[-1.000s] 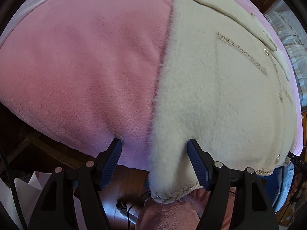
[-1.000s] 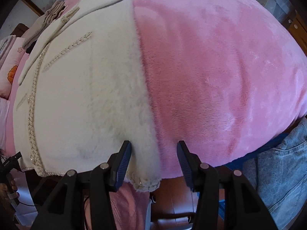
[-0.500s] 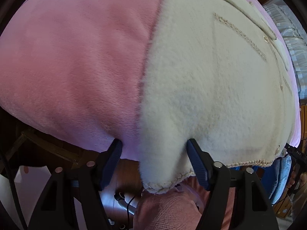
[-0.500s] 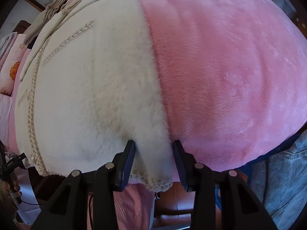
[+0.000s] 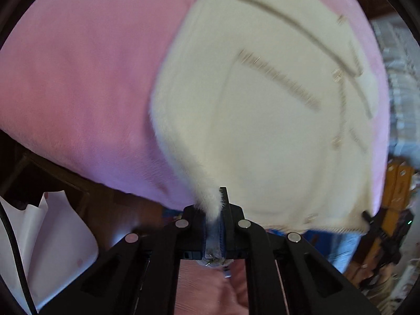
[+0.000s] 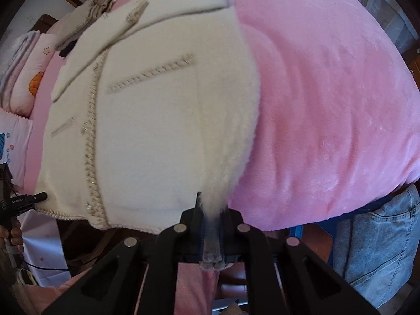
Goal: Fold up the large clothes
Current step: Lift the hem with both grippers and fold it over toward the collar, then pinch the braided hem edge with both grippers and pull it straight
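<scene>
A cream fuzzy jacket (image 5: 262, 120) with braided trim and buttons lies spread on a pink plush bed cover (image 5: 78, 78). My left gripper (image 5: 214, 210) is shut on the jacket's near left hem corner, which is pulled up off the bed edge. In the right wrist view the same jacket (image 6: 157, 120) lies on the pink cover (image 6: 328, 105), and my right gripper (image 6: 212, 210) is shut on its near right hem corner. The fabric is bunched between each pair of jaws.
Folded beige clothes (image 6: 89, 15) and pillows (image 6: 23, 73) lie at the bed's far left. Blue denim (image 6: 380, 249) hangs at the lower right. White paper (image 5: 47, 249) sits below the bed edge. The other gripper (image 6: 18, 204) shows at the left.
Both grippers went from open, straddling the hem corners, to shut on them. The corners have lifted and the jacket's near edge has pulled toward me.
</scene>
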